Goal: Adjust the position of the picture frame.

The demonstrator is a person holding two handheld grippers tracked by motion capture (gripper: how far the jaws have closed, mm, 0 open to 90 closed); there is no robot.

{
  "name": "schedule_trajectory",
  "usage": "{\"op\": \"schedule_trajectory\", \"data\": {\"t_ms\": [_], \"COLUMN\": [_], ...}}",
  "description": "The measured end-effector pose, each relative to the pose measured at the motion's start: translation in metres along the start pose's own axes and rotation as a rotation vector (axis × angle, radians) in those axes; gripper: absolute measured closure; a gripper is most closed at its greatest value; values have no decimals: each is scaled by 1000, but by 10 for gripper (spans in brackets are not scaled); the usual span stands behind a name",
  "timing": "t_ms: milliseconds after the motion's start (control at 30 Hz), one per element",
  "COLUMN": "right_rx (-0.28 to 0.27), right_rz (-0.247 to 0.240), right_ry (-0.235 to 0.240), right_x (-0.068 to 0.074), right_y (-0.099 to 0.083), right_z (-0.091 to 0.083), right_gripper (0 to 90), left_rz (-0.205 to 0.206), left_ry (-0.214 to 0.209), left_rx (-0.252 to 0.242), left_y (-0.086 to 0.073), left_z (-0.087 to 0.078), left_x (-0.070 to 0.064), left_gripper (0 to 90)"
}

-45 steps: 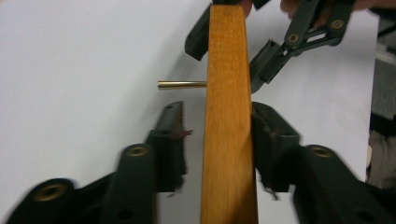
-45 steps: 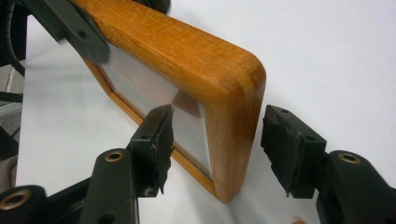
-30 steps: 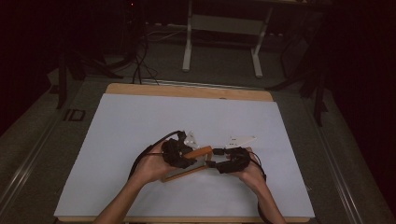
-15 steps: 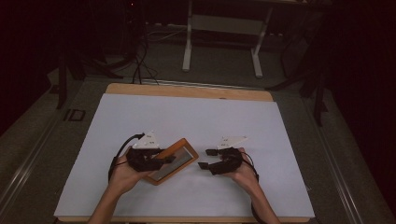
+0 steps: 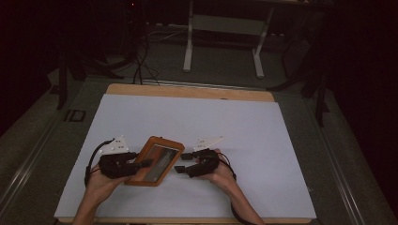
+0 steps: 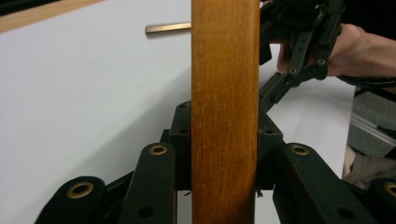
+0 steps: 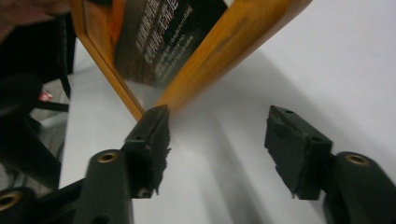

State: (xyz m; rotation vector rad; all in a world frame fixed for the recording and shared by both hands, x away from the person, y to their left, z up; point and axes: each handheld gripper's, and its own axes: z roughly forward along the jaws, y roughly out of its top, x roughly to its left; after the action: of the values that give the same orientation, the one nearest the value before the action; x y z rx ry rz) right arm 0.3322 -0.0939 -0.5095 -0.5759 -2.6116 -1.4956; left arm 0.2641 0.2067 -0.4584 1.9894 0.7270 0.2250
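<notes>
left gripper (image 5: 143, 164): clamped tight on the wooden picture frame's (image 5: 155, 161) near edge
frame: low over the white table (image 5: 263, 140), left of centre
right gripper (image 5: 180, 164): 2 jaws spread wide, just beside the frame, holding nothing

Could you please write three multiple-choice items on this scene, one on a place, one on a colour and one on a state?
1. Where is the wooden picture frame?
A. At the table's far edge
B. Between the two claws, near the front of the table
C. On the floor

2. What colour is the sheet covering the table?
A. White
B. Green
C. Red

3. How is the right claw?
A. Shut on the frame
B. Shut on a cable
C. Open, holding nothing

Answers: 1 B, the high view shows the frame held by the left claw, with the right claw just beside it. 2 A, the sheet is plain white. 3 C, the right gripper view shows its jaws spread apart over bare sheet.
</notes>
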Motion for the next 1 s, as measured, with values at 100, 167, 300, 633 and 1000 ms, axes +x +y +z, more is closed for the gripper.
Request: {"op": "schedule_trajectory", "data": {"t_ms": [100, 167, 300, 633, 1000], "right_rx": [-26, -45, -49, -84, -142], "right_rz": [12, 20, 31, 48, 61], "right_ry": [26, 48, 74, 94, -4], "right_x": [3, 4, 5, 4, -3], "right_y": [5, 7, 10, 9, 5], "right_z": [11, 19, 27, 26, -19], "right_gripper": [496, 527, 556, 623, 667], "left_rz": [-17, -30, -55, -38, -39], "left_ry": [-1, -4, -11, -2, -48], "left_rx": [-4, -9, -21, -44, -58], "left_y": [-7, -11, -15, -12, -2], "left_z": [-6, -8, -10, -5, 27], "left_x": [4, 7, 11, 6, -1], "left_gripper": [689, 688, 685, 689, 700]}}
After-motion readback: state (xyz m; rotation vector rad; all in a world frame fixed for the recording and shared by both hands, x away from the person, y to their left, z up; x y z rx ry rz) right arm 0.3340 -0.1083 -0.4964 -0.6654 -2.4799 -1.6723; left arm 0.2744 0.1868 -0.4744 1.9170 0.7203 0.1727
